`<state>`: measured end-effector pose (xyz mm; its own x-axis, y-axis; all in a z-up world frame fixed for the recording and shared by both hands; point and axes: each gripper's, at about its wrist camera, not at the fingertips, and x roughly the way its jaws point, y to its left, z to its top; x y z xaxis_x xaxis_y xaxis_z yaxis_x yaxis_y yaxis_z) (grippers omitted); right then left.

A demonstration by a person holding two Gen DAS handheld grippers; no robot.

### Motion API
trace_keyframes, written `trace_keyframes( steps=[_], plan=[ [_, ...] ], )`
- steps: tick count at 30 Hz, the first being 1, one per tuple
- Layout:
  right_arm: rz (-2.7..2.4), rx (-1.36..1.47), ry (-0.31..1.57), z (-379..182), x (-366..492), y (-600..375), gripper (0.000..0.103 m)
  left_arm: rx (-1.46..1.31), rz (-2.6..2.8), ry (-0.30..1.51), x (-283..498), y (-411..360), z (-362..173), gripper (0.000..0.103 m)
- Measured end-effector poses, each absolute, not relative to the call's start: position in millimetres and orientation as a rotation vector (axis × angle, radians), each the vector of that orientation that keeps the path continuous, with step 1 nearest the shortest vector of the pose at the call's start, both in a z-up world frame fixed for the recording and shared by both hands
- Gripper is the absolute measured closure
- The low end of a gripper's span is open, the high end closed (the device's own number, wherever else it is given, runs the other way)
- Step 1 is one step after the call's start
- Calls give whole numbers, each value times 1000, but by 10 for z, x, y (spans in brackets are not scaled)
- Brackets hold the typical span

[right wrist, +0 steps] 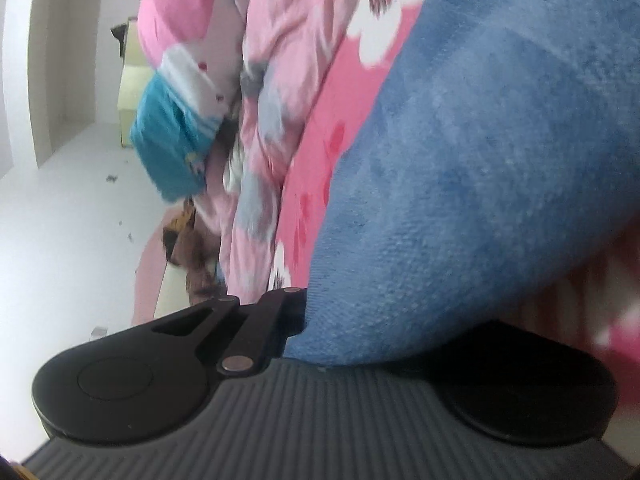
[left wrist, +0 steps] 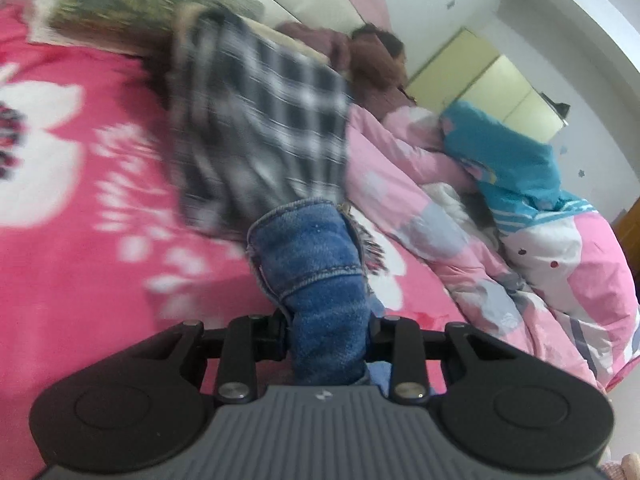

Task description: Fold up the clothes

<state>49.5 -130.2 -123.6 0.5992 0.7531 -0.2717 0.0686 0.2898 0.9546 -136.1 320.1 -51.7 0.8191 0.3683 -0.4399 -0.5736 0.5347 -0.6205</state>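
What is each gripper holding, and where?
Left gripper: bunched denim cuff of the jeans. Right gripper: same blue denim, which part unclear.

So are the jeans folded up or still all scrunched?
Scrunched: the jeans are bunched up between the left hand-held gripper fingers, not lying flat on the bed.

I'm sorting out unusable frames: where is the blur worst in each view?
Left wrist view: plaid garment and pink floral bedspread smear; denim in the jaws stays sharp. Right wrist view: denim fills the frame, soft; quilt behind blurs.
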Motion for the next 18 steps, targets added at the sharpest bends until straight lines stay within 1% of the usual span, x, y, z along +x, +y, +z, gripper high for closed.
trace_keyframes(
  steps=[5, 8, 10, 12, 13, 15, 18],
  plan=[
    [530, 1179, 884, -1347, 327, -1203, 99, -828, 586, 312, -1567, 3312, -714, 70],
    [524, 1167, 920, -1388, 315, -1209, 97, -807, 586, 327, -1557, 3326, -814, 67],
    [526, 1154, 945, -1389, 309, -1222, 94, -784, 578, 328, -1561, 3319, -827, 66],
    [539, 1114, 972, -1334, 297, -1251, 87, -794, 558, 337, -1601, 3344, -827, 63],
    [548, 1097, 984, -1310, 287, -1272, 85, -802, 548, 343, -1630, 3359, -831, 63],
    [568, 1070, 1009, -1270, 242, -1349, 76, -827, 525, 349, -1678, 3400, -823, 61],
    [588, 1035, 1049, -1231, 134, -1504, 70, -865, 499, 353, -1779, 3454, -814, 58]
  ],
)
